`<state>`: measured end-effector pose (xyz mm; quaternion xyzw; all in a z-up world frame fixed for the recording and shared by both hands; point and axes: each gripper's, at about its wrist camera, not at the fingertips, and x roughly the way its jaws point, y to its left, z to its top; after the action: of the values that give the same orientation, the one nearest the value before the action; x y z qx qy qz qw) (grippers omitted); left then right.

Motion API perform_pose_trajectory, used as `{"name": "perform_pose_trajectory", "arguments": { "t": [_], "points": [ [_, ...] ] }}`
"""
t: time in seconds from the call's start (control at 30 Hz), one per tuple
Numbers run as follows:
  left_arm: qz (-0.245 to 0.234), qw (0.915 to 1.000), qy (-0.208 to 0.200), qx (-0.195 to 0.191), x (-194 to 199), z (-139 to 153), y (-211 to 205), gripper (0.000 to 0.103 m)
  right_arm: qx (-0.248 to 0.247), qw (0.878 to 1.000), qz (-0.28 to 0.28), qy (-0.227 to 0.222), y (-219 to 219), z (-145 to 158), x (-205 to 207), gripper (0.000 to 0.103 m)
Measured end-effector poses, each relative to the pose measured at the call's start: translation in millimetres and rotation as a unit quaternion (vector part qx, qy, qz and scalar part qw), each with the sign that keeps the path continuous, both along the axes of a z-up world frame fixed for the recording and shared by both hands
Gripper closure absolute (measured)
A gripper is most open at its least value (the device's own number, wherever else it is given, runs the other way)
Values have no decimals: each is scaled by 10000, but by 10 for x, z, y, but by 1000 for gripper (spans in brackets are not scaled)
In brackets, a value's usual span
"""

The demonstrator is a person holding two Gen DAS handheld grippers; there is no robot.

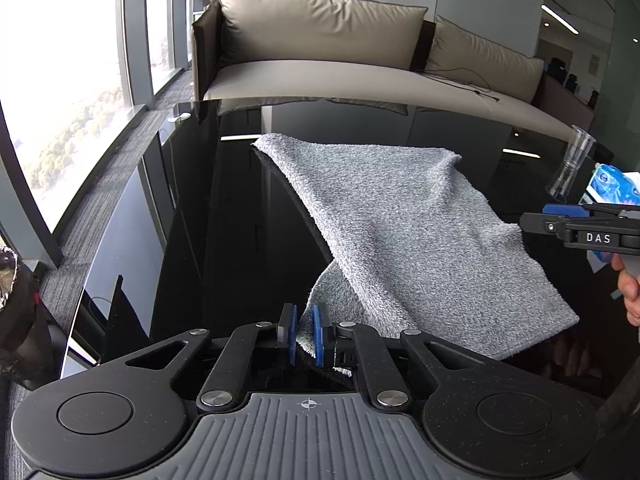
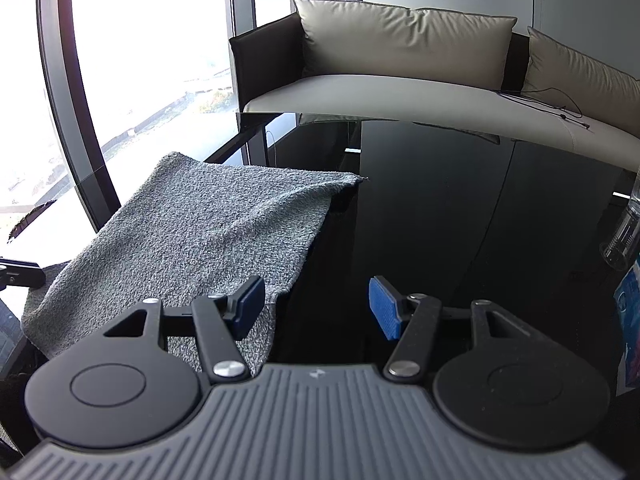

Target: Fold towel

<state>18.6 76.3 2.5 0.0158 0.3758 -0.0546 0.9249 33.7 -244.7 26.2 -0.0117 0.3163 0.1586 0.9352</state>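
Both wrist cameras close above the black table [image 1: 200, 220], facing the sofa [image 1: 320, 72], sharing perhaps most of the towel [image 2: 200, 220]

There is one grey towel [image 1: 400, 232] on one glossy black counter [image 1: 208, 216], two claws, a left claw [image 1: 305, 330] and a right claw [image 2: 316, 306], one clear plastic cup [image 1: 573, 160], one blue packet [image 1: 610, 188], and one sofa [image 1: 320, 76] bearing two beige cushions.

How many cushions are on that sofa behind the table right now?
2 visible. One large cushion leans against the sofa back at its window end; a second cushion sits beside it, toward the picture's right edge and partly cut off there. More could lie beyond the frame.
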Motion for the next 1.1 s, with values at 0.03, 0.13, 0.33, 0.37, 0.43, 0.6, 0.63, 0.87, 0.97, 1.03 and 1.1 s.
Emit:
{"name": "perform_pose_trajectory", "arguments": {
  "t": [0.03,0.13,0.33,0.37,0.43,0.6,0.63,0.87,0.97,1.03,1.1],
  "points": [
    [14,10000,-11,25,-11,0,-1,99,-8,10000,-14,-2,-5,-4,-23,43],
    [119,9998,-93,88,-68,27,-10,99,35,10000,-55,18,-30,-14,-75,43],
    [446,9980,-342,298,-266,165,-37,99,157,9998,80,-47,-15,-1,-147,42],
    [497,9977,-337,319,-284,172,-41,99,143,9998,108,-39,3,-7,-151,42],
    [594,9970,-326,384,-319,179,-55,99,68,9998,168,-19,47,-29,-158,43],
    [922,9941,-266,512,-361,197,-115,99,-162,9994,317,-34,119,-58,-160,43],
    [1071,9927,-252,487,-369,203,-115,99,-218,9991,358,-50,130,-60,-163,43],
    [1595,9870,-162,85,-411,184,-68,99,-751,9950,634,-183,234,-109,-181,43],
    [1561,9876,-131,85,-428,159,-99,99,-836,9941,657,-234,243,-115,-171,43],
    [1548,9878,-166,98,-445,152,-102,98,-822,9940,639,-328,242,-106,-128,43],
    [1545,9877,-201,99,-455,142,-98,98,-911,9929,595,-477,283,-105,-70,43]
  ]
}}
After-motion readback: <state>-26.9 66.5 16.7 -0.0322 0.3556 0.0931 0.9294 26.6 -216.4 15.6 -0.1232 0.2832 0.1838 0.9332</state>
